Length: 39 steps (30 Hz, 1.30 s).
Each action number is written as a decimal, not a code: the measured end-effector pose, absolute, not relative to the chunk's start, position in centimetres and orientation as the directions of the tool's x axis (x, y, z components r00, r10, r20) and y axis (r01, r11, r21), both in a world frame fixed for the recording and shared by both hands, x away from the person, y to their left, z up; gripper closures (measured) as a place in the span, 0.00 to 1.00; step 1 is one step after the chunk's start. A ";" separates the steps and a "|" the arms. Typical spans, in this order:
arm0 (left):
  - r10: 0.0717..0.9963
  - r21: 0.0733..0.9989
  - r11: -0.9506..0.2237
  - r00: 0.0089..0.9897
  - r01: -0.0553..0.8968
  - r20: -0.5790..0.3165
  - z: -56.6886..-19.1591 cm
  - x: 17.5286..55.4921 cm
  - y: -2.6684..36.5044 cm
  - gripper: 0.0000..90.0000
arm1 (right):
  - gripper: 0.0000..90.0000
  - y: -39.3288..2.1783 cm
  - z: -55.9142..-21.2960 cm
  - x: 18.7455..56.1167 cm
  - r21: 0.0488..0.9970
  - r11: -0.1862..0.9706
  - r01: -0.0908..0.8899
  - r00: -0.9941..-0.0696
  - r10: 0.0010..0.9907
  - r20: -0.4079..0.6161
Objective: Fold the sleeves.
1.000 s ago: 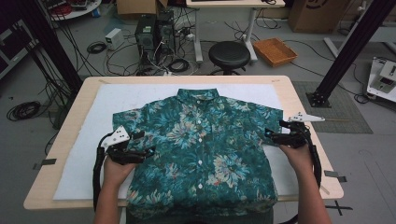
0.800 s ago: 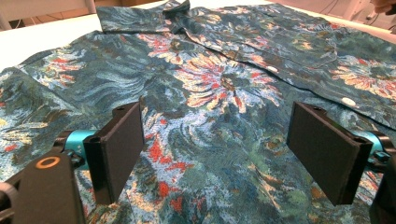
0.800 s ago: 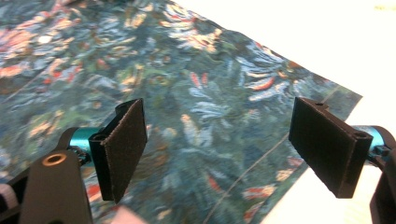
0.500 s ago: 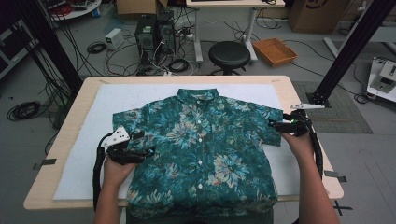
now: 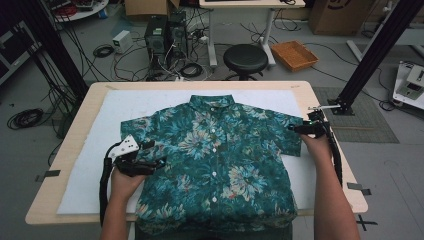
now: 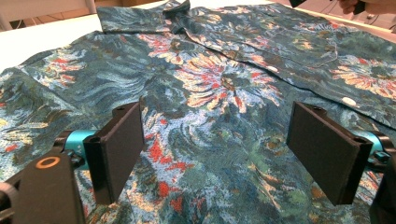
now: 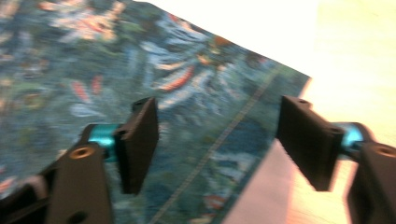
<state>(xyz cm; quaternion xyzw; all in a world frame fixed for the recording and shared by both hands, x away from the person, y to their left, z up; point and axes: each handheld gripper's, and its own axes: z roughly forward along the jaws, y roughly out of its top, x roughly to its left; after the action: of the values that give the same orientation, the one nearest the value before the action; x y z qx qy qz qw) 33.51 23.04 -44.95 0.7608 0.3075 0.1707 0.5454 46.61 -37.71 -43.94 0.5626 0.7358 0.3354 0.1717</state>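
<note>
**Inspector A:** State the position of the garment.

**Inspector B:** The floral shirt (image 5: 215, 165) lies flat and face up on the white mat (image 5: 100, 150) covering the desk (image 5: 75, 125). Its collar (image 5: 212, 102) points to the far edge, the buttoned placket runs down the middle, and both short sleeves are spread out to the sides. The hem reaches the near edge of the desk.

**Inspector A:** Left gripper?

**Inspector B:** The left gripper (image 5: 150, 162) sits over the shirt's left side, just below the sleeve, held in the person's left hand (image 5: 125, 180). In the left gripper view its jaws stand wide apart, low over the fabric. Cloth lies under them, but nothing is pinched between the pads.

**Inspector A:** Right gripper?

**Inspector B:** The right gripper (image 5: 295, 128) is at the outer end of the right sleeve (image 5: 285, 130), in the right hand (image 5: 317, 145). Its jaws have just been closing but remain clearly parted. In the right gripper view, which is blurred, the stitched sleeve hem (image 7: 233, 126) runs between the two jaws, one over the printed cloth, the other over the mat beside it. I see no pad pressing on the fabric.

**Inspector A:** Anything else near the desk?

**Inspector B:** A black stool (image 5: 245, 57) stands on the floor beyond the far edge.
</note>
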 end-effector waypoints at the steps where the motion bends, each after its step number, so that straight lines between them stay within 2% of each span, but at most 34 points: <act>1: 0.654 0.935 -0.216 0.753 0.280 -0.074 -45.0 33.5 23.0 0.21 | 0.41 -37.9 -44.1 46.7 0.683 0.139 0.717 -0.301 0.946 0.124; 2: 0.654 0.935 -0.215 0.752 0.281 -0.076 -45.0 33.5 23.0 0.21 | 0.42 -38.0 -44.3 46.7 0.678 0.133 0.723 -0.292 0.948 0.125; 5: 0.658 0.935 -0.216 0.750 0.283 -0.075 -45.0 33.5 23.0 0.21 | 0.60 -38.0 -44.5 46.4 0.694 0.153 0.703 -0.273 0.960 0.065; 10: 0.659 0.935 -0.214 0.748 0.282 -0.075 -45.0 33.5 23.0 0.21 | 0.71 -38.0 -44.4 46.0 0.697 0.168 0.698 -0.273 0.961 0.042; 17: 0.657 0.935 -0.219 0.751 0.278 -0.070 -45.0 33.5 23.0 0.21 | 0.96 -37.4 -44.3 45.8 0.693 0.209 0.690 -0.315 0.949 0.027; 24: 0.658 0.935 -0.220 0.750 0.278 -0.068 -45.0 33.5 23.0 0.21 | 0.99 -37.3 -44.5 45.6 0.705 0.211 0.677 -0.321 0.947 0.024; 30: 0.658 0.935 -0.218 0.750 0.279 -0.070 -45.0 33.5 23.0 0.21 | 0.99 -36.7 -44.1 45.3 0.704 0.241 0.668 -0.321 0.947 -0.020; 39: 0.658 0.934 -0.223 0.750 0.278 -0.065 -44.9 33.5 22.9 0.21 | 0.99 -35.6 -41.4 43.9 0.768 0.267 0.582 -0.372 0.927 -0.041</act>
<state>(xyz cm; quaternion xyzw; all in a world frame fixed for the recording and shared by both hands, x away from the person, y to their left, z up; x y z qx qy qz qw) 33.49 22.95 -44.95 0.7621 0.3071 0.1755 0.5422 43.85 -35.61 -41.39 0.4999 0.7548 0.3413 0.2528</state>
